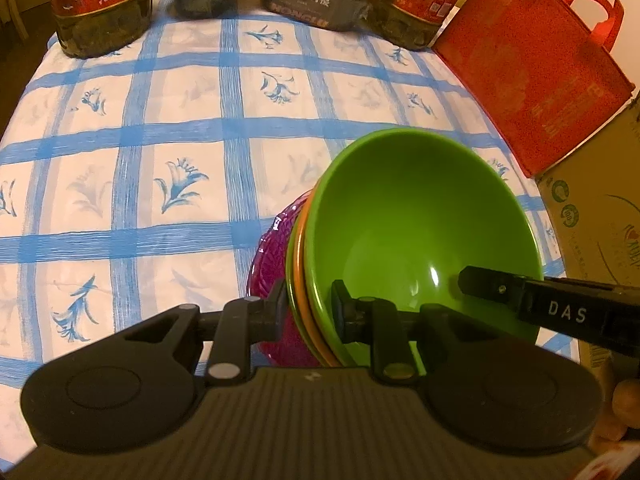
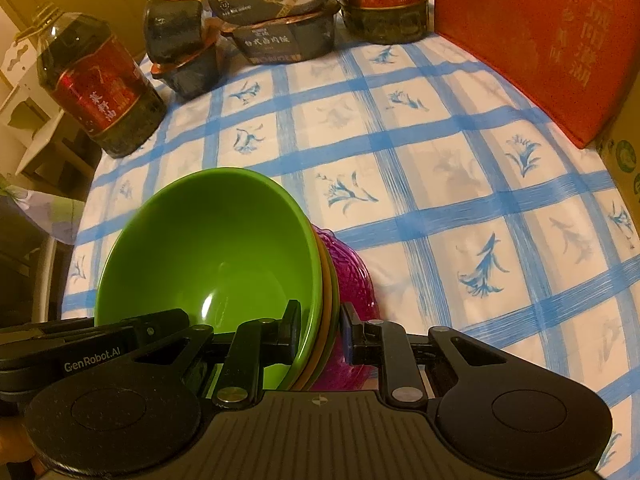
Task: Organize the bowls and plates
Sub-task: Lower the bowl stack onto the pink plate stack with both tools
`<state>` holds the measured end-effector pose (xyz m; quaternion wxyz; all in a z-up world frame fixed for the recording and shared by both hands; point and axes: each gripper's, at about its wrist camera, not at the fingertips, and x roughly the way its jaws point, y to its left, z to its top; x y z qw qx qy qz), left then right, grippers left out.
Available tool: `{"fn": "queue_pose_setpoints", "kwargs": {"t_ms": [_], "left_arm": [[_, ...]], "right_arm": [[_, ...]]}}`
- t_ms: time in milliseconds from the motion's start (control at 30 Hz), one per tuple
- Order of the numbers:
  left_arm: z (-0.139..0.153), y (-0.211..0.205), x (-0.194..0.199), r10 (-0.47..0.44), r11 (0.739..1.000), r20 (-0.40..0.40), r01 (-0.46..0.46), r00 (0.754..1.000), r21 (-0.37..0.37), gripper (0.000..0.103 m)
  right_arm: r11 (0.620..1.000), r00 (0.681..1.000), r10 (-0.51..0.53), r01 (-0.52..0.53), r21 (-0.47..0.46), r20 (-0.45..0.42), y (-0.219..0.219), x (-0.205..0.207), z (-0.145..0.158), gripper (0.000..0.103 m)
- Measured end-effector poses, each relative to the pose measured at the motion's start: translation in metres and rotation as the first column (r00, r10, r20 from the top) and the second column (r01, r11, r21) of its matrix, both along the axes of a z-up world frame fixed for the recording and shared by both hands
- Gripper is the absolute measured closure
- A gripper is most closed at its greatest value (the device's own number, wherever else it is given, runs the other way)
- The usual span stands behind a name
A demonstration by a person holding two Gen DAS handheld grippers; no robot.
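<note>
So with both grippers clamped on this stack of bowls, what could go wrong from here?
1. Each gripper, left and right, pinches only the rims, so the nested stack could slip or come apart.
2. If the hands drift apart or tilt unevenly, the purple dish underneath might drop onto the tablecloth.
</note>
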<state>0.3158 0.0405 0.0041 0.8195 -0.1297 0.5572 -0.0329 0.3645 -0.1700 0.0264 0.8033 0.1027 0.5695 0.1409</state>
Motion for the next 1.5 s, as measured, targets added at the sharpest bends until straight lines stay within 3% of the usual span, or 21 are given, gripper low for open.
{"fn": "queue_pose_setpoints", "kwargs": {"t_ms": [500, 1133, 1500], "left_arm": [[-0.01, 0.0, 0.003, 0.0, 1.0, 0.0, 0.0, 1.0, 0.005, 0.083], [-0.014, -0.005, 0.002, -0.027, 0.999, -0.002, 0.027, 1.0, 0.025, 0.083], [-0.015, -0.002, 0.003, -0.011, 1.0, 0.002, 0.011, 1.0, -0.002, 0.083]], "right_arm": [[1.0, 1.0, 0.004, -0.004, 0.005, -0.021, 0.001, 0.003, -0.019, 0.083], [0.998, 1.0, 0.03, -0.03, -0.046, 0.002, 0.006, -0.008, -0.017, 0.084], [1.0, 1.0, -0.005, 0.006, 0.02, -0.007, -0.006, -0.004, -0.021, 0.083]]}}
